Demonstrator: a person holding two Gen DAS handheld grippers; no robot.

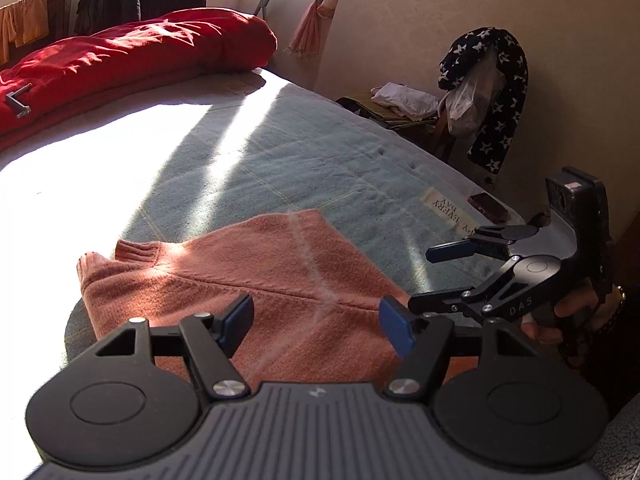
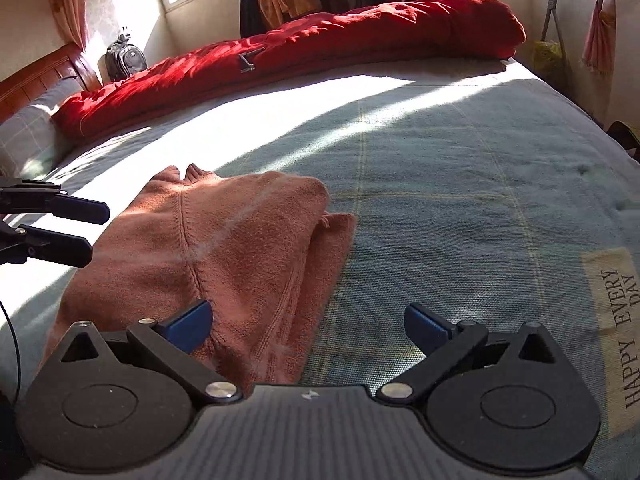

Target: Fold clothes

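- While the sweater [image 1: 256,292] lies folded on the bed [image 1: 280,152], near its front edge, both grippers hang over it with nothing between their jaws.
- The left gripper [image 1: 316,320] stands with jaws wide, above the sweater's near side; no cloth touches its pads.
- The right gripper [image 2: 308,322] is wide too, above the sweater's right edge, where the lower layers [image 2: 332,240] stick out from under the top one.
- Judging by the neat bundle, the fold looks close to done; perhaps only a last tuck or smoothing is left.
- Risk: a pinch on the top layer alone would likely peel it back and undo the fold.
- Risk: the knit looks soft and loose, so a pad dragged across it could snag or bunch it.
- Risk: the sweater sits near the bed's edge; a pull toward the person could slide it off.
- Glare beside the sweater's collar [image 1: 136,252] hides that edge, so a grasp there may miss.
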